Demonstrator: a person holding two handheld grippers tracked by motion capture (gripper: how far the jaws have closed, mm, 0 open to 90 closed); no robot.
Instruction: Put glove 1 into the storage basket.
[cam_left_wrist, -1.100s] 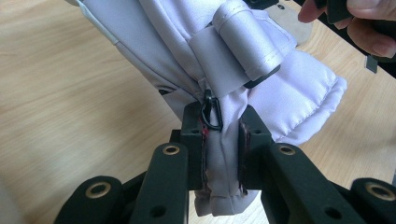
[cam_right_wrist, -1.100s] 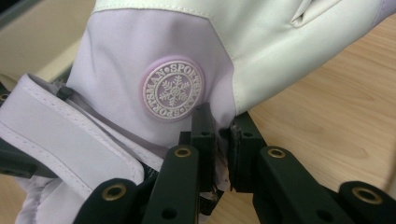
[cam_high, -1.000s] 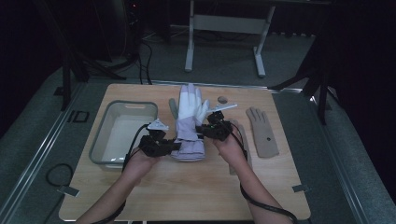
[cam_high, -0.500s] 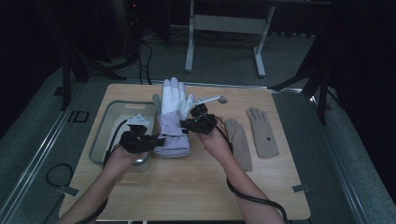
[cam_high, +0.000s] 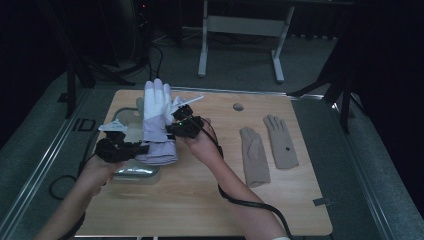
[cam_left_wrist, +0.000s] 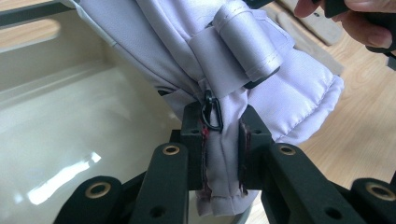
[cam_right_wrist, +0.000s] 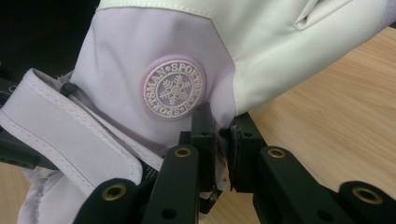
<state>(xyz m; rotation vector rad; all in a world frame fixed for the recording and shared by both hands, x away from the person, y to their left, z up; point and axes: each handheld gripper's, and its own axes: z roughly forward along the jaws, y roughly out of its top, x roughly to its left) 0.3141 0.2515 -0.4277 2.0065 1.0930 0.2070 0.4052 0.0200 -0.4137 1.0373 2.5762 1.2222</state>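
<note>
While the person's forearms reach in from the near edge, the left gripper (cam_high: 117, 149) pinches the padded cuff of the white and lilac ski glove (cam_high: 156, 122), its jaws pressed together on the fabric just below a small black hook (cam_left_wrist: 211, 111). Across from it, the right gripper (cam_high: 186, 125) clamps the glove's other edge, close beside a round snowflake badge (cam_right_wrist: 173, 88). Held between them, the glove hangs above the pale tray (cam_high: 131, 172) at the table's left. Farther right, two tan gloves (cam_high: 267, 150) lie flat on the wooden table (cam_high: 200, 200).

white-lilac ski glove (cam_high: 156, 117); beige gloves (cam_high: 253, 155); cream tray (cam_high: 131, 172).
</note>
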